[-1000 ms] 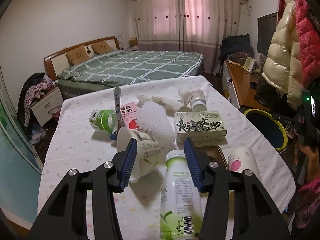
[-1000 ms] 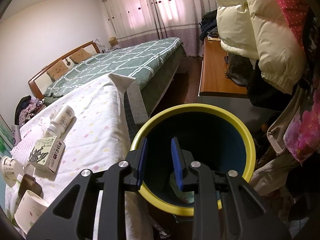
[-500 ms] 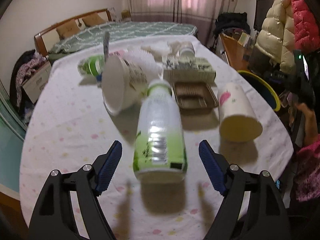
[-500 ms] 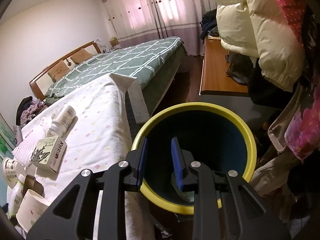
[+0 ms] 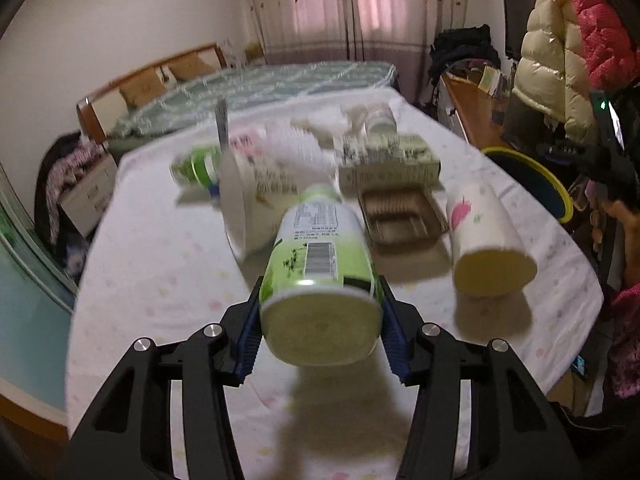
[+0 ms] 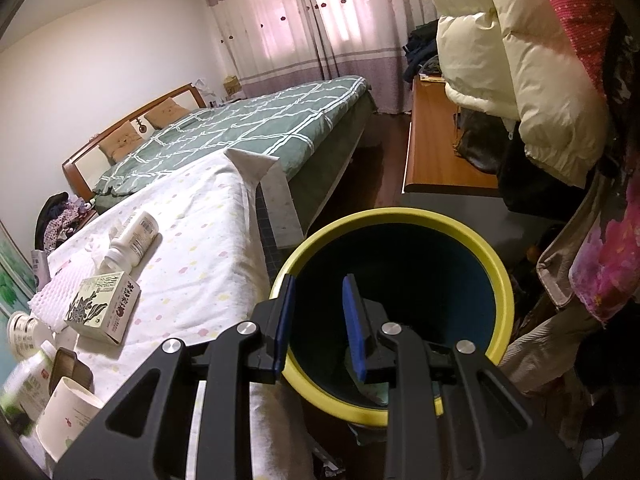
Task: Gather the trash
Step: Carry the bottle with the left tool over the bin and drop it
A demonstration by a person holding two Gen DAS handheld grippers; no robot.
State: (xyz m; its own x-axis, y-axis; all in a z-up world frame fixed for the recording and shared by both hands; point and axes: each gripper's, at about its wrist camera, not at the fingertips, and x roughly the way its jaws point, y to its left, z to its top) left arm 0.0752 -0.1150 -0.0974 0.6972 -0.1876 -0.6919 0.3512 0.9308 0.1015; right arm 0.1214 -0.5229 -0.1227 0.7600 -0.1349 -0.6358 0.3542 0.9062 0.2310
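My left gripper (image 5: 320,336) is shut on the base of a green and white plastic bottle (image 5: 320,264), which lies along the fingers with its cap pointing away. It also shows at the left edge of the right wrist view (image 6: 24,384). My right gripper (image 6: 318,320) is open and empty, held over the yellow-rimmed dark bin (image 6: 496,280) beside the table. The bin shows in the left wrist view (image 5: 536,176) at the right. Some trash lies at the bin's bottom.
On the white dotted tablecloth (image 5: 160,264) lie a paper cup (image 5: 484,240), a brown tray (image 5: 400,216), a printed box (image 5: 384,164), a noodle cup (image 5: 256,200), a green can (image 5: 196,168) and a white bottle (image 6: 132,240). A bed (image 6: 248,128) stands behind, coats (image 6: 500,52) hang right.
My left gripper moved forward around the bottle and closed on its base. The right gripper stayed over the bin.
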